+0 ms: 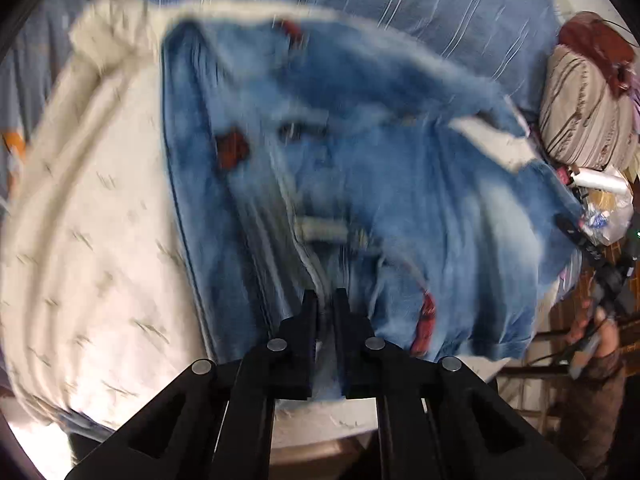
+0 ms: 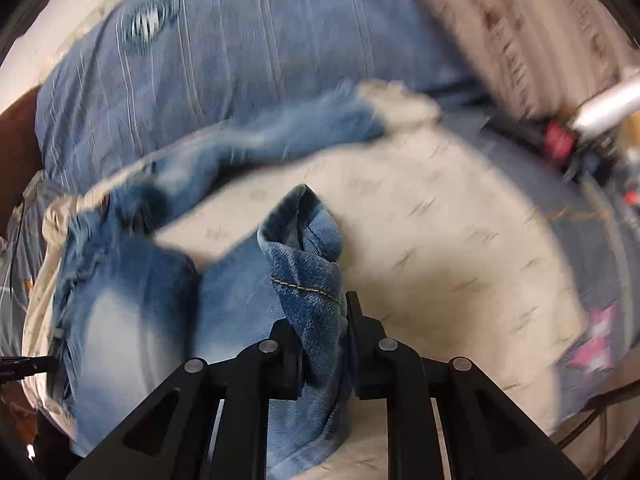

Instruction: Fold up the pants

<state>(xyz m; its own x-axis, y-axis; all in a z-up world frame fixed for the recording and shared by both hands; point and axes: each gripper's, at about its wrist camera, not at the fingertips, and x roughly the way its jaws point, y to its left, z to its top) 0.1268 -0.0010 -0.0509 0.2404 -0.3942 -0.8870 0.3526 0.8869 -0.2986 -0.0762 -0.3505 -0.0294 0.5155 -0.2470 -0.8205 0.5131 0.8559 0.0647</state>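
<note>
While motion blurs jeans, left tool and right tool clamp denim.

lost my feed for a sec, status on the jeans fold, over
Left gripper shut on jeans fabric. Right gripper shut on bunched denim hem. Jeans partly lifted over cream blanket. Frames motion-blurred; nothing in the way.

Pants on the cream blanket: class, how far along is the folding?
Done: the jeans lie on the cream blanket. In hand: the left hand-held gripper pinches a denim edge, and the right hand-held gripper clamps a bunched, stitched hem. Left: no neat fold shows; the fabric looks rumpled, one leg trailing.
</note>
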